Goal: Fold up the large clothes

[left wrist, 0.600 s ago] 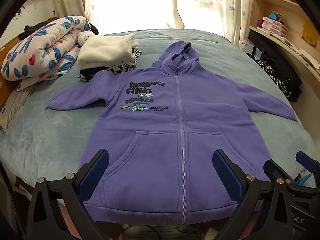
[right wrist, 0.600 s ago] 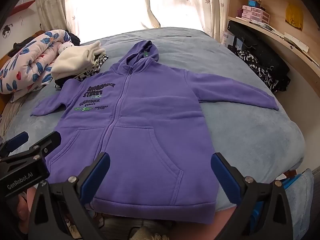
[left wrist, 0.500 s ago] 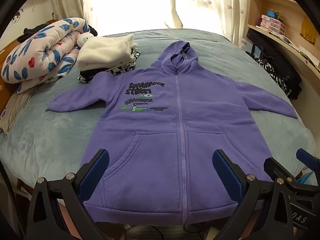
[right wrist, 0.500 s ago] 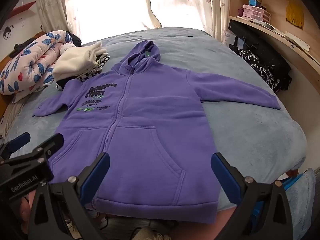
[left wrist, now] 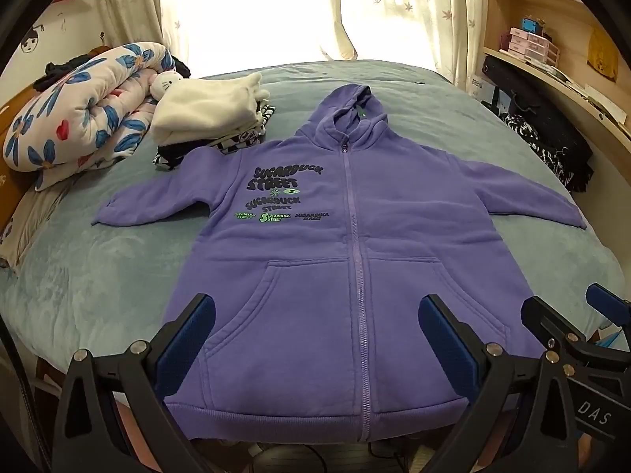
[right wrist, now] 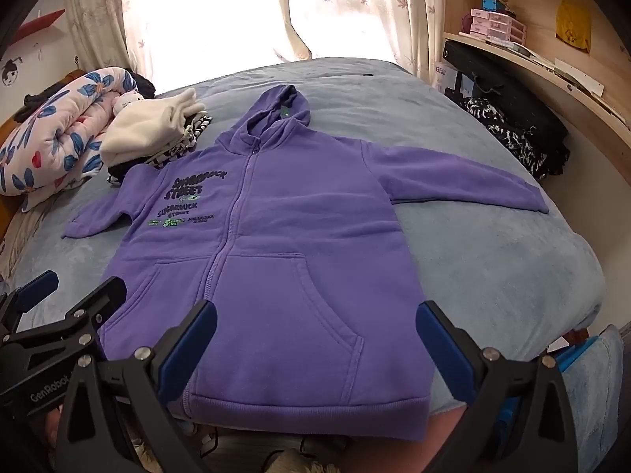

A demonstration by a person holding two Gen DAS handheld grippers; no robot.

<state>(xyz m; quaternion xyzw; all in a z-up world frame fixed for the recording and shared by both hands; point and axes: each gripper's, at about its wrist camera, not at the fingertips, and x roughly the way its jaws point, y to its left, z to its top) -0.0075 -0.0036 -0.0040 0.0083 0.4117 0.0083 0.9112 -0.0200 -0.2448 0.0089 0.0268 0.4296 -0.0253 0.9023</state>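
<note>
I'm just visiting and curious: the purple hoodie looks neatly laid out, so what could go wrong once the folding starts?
Both the left gripper and right gripper hang open above the hoodie, holding nothing.
1. Its hem overhangs the bed edge, so a tug might slide it off.
2. One shoulder touches the folded clothes pile; lifting that sleeve could topple it.
</note>
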